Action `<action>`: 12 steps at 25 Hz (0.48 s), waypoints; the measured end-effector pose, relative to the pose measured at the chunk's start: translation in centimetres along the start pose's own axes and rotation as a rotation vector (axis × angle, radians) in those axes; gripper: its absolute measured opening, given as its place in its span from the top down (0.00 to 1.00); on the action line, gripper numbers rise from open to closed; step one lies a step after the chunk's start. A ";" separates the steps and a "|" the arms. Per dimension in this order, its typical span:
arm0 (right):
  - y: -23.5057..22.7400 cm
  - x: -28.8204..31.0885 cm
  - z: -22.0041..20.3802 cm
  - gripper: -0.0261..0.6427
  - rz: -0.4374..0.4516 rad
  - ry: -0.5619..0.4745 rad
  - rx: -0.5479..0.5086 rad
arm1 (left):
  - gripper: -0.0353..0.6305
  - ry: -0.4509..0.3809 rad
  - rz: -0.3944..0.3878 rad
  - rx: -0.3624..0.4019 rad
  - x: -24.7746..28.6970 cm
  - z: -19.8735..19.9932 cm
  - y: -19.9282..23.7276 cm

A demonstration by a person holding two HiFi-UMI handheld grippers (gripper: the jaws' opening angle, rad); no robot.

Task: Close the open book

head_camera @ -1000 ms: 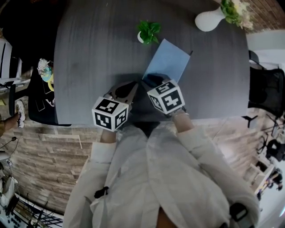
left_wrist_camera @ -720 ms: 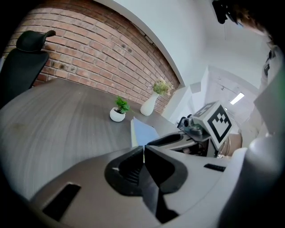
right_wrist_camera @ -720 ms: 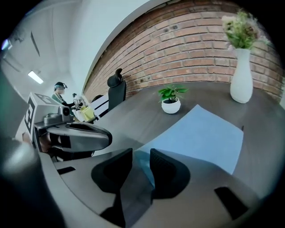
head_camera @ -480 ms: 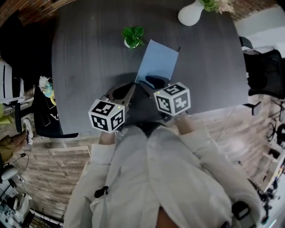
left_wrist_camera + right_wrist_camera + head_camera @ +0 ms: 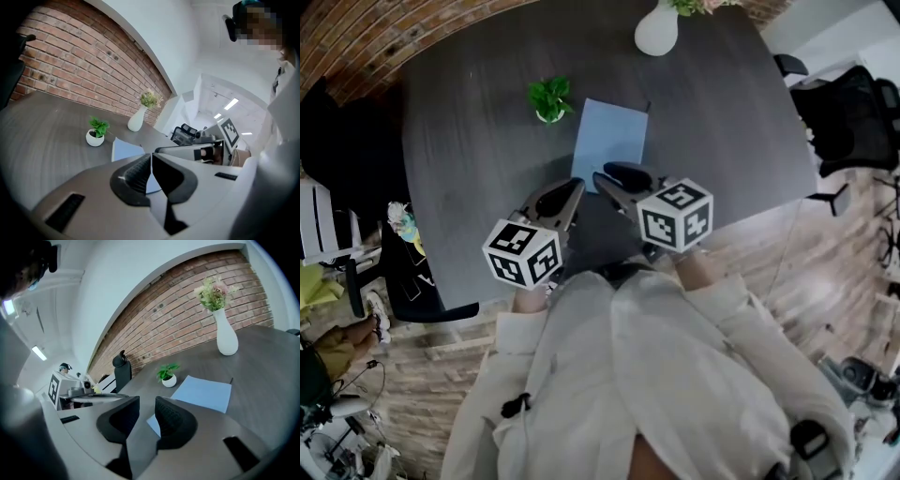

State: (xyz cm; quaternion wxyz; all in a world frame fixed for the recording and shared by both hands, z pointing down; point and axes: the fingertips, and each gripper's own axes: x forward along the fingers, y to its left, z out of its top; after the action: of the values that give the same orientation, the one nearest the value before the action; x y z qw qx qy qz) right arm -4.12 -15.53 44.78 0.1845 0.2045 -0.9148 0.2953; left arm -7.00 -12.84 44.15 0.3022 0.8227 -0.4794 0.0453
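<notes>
The book [image 5: 609, 141] lies flat on the dark grey table [image 5: 469, 159], showing one light blue cover; it also shows in the left gripper view [image 5: 124, 150] and the right gripper view [image 5: 204, 392]. My left gripper [image 5: 574, 187] hangs above the table short of the book's near edge, its jaws [image 5: 151, 157] shut together on nothing. Beside it, my right gripper [image 5: 605, 176] is held just off the book's near edge. Its jaws [image 5: 147, 401] stand a little apart with nothing between them.
A small potted plant [image 5: 548, 98] stands just left of the book's far end. A white vase [image 5: 658, 33] with flowers is at the table's far edge. Black chairs stand at the right [image 5: 848, 117] and left [image 5: 412, 272] of the table.
Both grippers have risen and drawn back toward me; the right one no longer overlaps the book's near corner. The book has not moved on the table.
</notes>
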 end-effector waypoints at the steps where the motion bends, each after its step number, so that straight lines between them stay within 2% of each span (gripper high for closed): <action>1: 0.1 -0.4 0.5 0.81 0.005 -0.024 0.014 | 0.93 -0.001 -0.001 0.006 0.0 0.3 -0.2; 4: 0.1 -1.5 1.8 0.81 -0.001 -0.084 0.034 | 0.93 -0.002 -0.006 0.031 0.1 1.2 -0.8; 9: 0.8 -3.1 2.6 0.81 0.027 -0.123 0.023 | 0.93 0.003 -0.025 0.074 0.4 2.2 -1.8; 12: 1.0 -4.4 3.2 0.84 0.027 -0.169 0.025 | 0.93 0.000 -0.046 0.092 0.6 2.8 -2.6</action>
State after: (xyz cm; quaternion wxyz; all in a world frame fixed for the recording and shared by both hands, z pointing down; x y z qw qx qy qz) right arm -1.51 -15.63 39.86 0.1000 0.2186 -0.9260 0.2911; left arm -5.19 -13.86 40.95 0.2649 0.8465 -0.4578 0.0604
